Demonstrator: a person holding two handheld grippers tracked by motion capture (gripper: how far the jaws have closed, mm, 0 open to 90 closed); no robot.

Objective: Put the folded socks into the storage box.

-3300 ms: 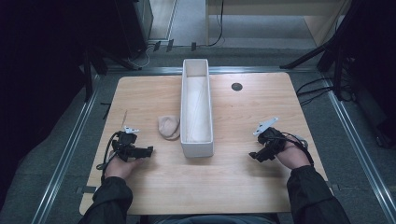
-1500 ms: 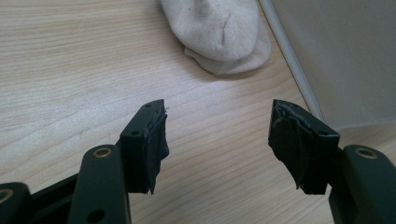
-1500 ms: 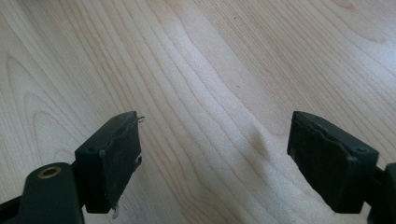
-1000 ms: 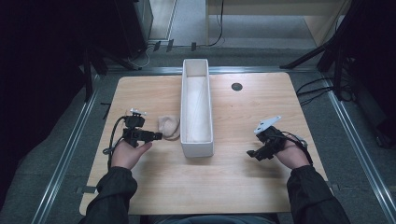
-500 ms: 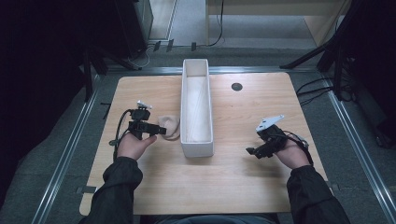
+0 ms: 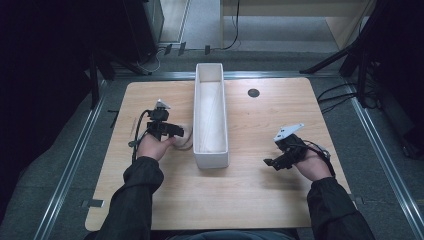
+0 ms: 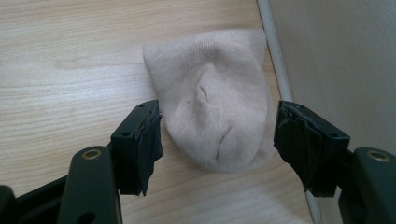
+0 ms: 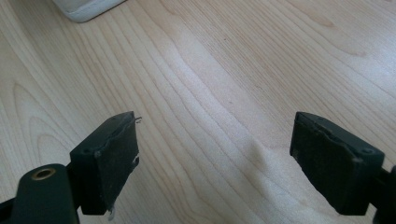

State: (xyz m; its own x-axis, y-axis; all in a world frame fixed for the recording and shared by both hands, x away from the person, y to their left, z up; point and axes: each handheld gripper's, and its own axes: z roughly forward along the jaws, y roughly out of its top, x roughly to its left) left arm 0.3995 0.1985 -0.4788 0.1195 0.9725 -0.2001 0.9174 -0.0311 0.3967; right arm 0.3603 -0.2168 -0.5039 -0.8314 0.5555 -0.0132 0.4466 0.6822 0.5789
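A pale beige sock (image 7: pixel 215 112) lies bunched on the wooden table, right against the left wall of a long white bin (image 6: pixel 210 117). My left gripper (image 7: pixel 218 140) is open, one jaw on each side of the sock's near end, not closed on it. In the high view the left gripper (image 6: pixel 172 131) sits just left of the bin with the sock (image 6: pixel 186 139) partly hidden under it. My right gripper (image 6: pixel 272 162) rests open over bare wood right of the bin, and its own view shows the right gripper (image 8: pixel 215 161) holding nothing.
The white bin's wall (image 7: pixel 341 60) stands close on the right of the left gripper. A corner of the bin (image 8: pixel 86 8) lies ahead of the right gripper. A dark round hole (image 6: pixel 253 92) marks the table's far right. Metal rails (image 6: pixel 75 160) run beside the table.
My left gripper has travelled from the table's left edge toward the bin and now straddles the sock. The right gripper has barely moved.
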